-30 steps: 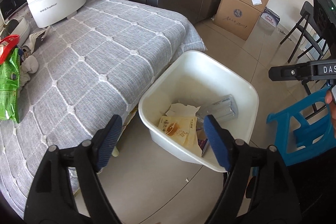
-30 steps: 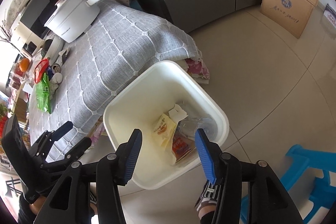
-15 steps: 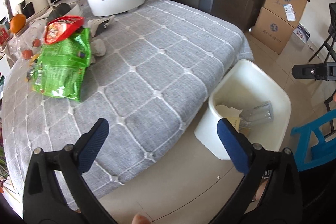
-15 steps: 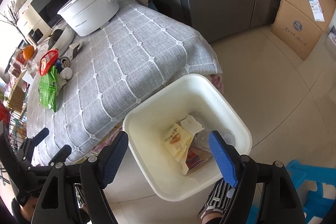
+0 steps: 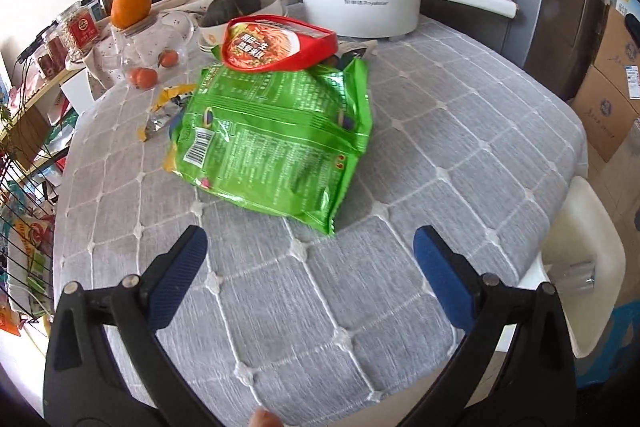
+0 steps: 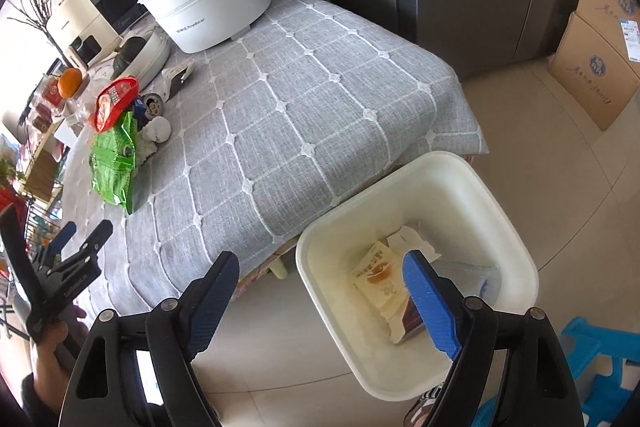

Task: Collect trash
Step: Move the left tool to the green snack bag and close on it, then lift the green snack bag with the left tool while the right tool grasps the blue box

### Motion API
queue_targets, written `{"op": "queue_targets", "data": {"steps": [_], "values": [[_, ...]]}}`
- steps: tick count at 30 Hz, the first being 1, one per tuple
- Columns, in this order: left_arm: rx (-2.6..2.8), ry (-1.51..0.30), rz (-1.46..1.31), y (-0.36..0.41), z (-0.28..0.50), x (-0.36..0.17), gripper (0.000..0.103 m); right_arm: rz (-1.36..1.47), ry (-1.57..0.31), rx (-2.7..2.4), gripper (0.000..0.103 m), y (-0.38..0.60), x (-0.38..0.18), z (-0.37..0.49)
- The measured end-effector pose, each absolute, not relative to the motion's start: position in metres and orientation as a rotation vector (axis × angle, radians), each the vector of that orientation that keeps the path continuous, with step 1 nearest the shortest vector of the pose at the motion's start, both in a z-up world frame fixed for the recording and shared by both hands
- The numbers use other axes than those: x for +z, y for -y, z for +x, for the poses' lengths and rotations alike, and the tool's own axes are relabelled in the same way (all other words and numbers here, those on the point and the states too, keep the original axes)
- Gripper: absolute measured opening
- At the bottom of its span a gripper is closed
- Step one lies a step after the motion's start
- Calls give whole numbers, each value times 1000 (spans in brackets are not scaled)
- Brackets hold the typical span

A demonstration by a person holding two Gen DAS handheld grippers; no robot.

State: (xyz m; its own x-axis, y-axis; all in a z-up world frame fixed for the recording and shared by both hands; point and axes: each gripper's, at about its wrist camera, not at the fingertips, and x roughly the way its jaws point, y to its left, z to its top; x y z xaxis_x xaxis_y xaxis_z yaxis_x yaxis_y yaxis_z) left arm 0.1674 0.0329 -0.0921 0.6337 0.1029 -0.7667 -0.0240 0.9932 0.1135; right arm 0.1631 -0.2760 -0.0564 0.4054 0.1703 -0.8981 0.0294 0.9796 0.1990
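Two tools empty | left tool [image 5: 310, 267] gaped wide above surface [image 5: 460, 131], near bag [image 5: 276, 143] | right tool [image 6: 320, 291] opening beside bin [image 6: 472, 179]

The green snack bag [image 5: 276, 139] hides most wrappers [image 5: 164, 115] behind it (print too small).

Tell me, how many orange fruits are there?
3: one big round orange fruit atop a clear glass jar, two small orange fruits on the cloth beside it. Others may be hidden.
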Motion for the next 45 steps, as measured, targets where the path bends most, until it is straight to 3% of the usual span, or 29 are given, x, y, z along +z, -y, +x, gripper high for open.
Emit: {"op": "queue_targets", "data": {"steps": [10, 13, 16, 17, 18, 24, 37, 45], "values": [[169, -908, 235, -31, 221, -126, 102, 171, -1182, 99, 86, 260, -67, 180], [181, -919, 248, -38, 230, -134, 95, 166, -1192, 100, 85, 258, -70, 183], [170, -906, 236, -43, 231, -132, 72, 151, -1203, 104, 85, 256, -73, 184], [156, -910, 231, -44, 230, -130, 52, 144, -1206, 104, 85, 255, -75, 184], [140, -913, 221, -45, 229, -130, 44, 139, -1209, 104, 85, 255, -76, 184], [62, -919, 69, -62, 210, -110, 18, 131, -1214, 100, 85, 253, -78, 181], [-87, -816, -140, -105, 127, -29, 13, 118, -1188, 159, 85, 221, -71, 178], [-138, -843, -221, -139, 98, -25, 13, 102, -1162, 217, 85, 169, -67, 183]]}}
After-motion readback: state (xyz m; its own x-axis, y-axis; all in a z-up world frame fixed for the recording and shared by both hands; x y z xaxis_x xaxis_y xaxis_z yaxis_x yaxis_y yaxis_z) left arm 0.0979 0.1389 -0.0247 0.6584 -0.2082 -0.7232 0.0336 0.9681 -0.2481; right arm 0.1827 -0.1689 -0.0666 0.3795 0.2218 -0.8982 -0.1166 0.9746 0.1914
